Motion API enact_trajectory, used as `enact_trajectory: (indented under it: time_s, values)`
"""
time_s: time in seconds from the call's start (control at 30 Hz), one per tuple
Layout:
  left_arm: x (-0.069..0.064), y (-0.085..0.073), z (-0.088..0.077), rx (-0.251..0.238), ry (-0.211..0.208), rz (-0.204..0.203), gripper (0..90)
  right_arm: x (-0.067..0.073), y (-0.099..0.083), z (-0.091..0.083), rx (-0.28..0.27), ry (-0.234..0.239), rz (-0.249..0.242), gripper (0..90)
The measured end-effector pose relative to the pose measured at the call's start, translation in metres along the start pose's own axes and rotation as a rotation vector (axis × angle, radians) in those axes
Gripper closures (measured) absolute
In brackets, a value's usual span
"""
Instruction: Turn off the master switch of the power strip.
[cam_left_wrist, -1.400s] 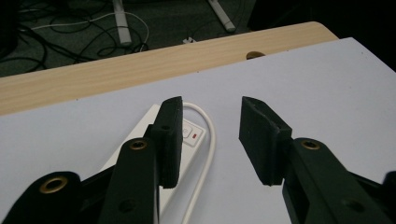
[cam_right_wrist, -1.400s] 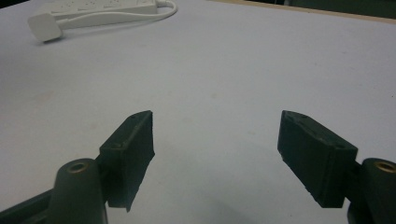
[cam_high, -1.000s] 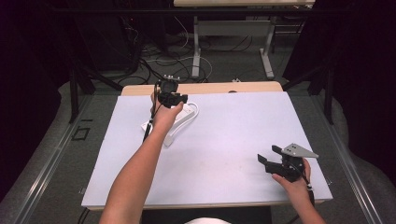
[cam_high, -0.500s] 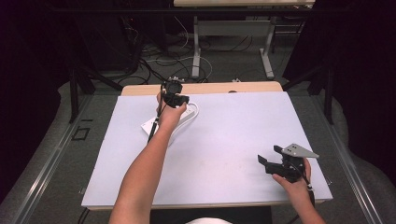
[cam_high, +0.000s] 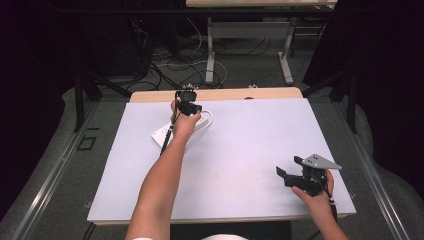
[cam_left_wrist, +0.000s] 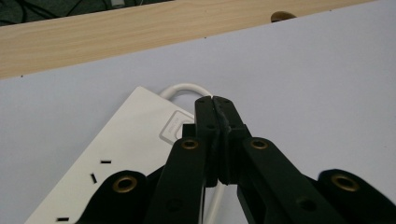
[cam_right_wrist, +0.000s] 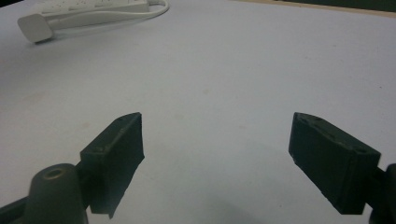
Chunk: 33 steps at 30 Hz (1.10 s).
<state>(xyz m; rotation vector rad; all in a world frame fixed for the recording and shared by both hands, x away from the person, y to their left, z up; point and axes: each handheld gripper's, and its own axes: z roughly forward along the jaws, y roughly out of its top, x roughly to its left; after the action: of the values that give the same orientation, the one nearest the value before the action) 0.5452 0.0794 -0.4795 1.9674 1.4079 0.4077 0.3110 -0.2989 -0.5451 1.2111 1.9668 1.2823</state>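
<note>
Two grippers | left gripper (cam_left_wrist: 214, 100) jaws together, pressing white plastic power strip (cam_left_wrist: 122, 150) switch at 11 o'clock | right gripper (cam_right_wrist: 215, 158) apart, idle at 4 o'clock on table (cam_high: 250, 145)

A wooden table (cam_high: 150, 95) is covered by a pale sheet (cam_high: 260, 135). A grey floor (cam_high: 240, 70) is seen beyond it, strewn with cables (cam_high: 165, 60). The 2 white legs of a desk (cam_high: 210, 55) are visible behind. Dark surroundings are seen at both sides.
</note>
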Motion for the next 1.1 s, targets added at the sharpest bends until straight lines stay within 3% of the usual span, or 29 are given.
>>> enact_trajectory:
  time_s: [0.27,0.33,0.67,1.1]
  values:
    - [0.002,-0.003,0.014,0.027,0.013,-0.025,90.0,-0.001,0.000,-0.001,0.013,0.000,0.014,16.8]
    - [0.001,-0.004,0.017,0.026,0.015,-0.031,90.0,0.000,0.001,0.000,-0.007,-0.005,0.016,16.7]
    - [0.001,-0.010,0.034,0.086,0.028,-0.018,90.0,0.002,0.000,0.001,0.006,0.010,0.014,16.8]
    - [0.005,-0.012,0.046,0.081,0.043,-0.021,90.0,0.002,0.001,-0.001,-0.004,0.005,0.022,16.8]
